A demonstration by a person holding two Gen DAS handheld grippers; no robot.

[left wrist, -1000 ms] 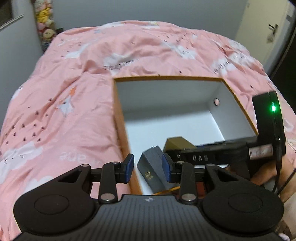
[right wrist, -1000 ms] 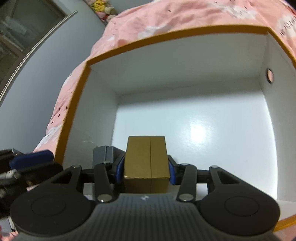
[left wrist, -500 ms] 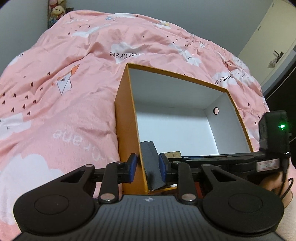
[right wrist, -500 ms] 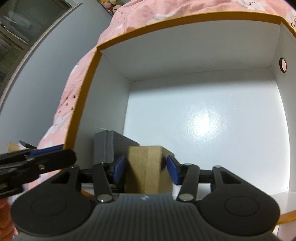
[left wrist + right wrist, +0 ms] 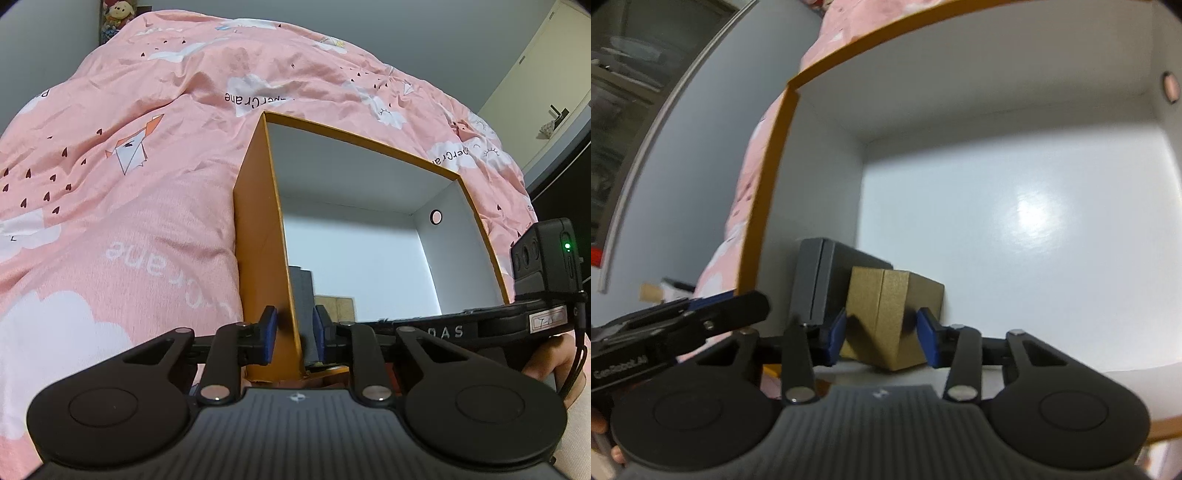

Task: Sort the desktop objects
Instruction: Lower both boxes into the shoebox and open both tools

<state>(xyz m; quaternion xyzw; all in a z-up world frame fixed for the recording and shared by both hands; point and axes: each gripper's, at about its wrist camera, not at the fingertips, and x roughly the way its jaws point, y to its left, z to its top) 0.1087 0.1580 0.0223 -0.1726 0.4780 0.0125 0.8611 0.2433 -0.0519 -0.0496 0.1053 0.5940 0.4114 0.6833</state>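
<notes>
Orange storage box (image 5: pixel 258 236), white inside, set open-topped on a bed with a pink quilt (image 5: pixel 110 192), so that sorted items can be dropped in from above. Gold box (image 5: pixel 892 317): stood on the white floor at the near left corner, turned corner-on, just beside or touching a dark grey case (image 5: pixel 820 280), which is stood upright against the left wall; the two appear packed together to leave the rest of the floor free. Right hand-held gripper (image 5: pixel 881 338): blue pads set either side of the gold box, jaws closing, a narrow gap seen at each pad, so no firm grip is shown; judged to be nudging or re-seating the box. Left hand-held gripper (image 5: pixel 291 338): jaws closing astride the orange left wall near its front corner, one pad outside, one inside; whether the pads already press the wall cannot be told. Judged purpose: steadying the storage box on the soft quilt
</notes>
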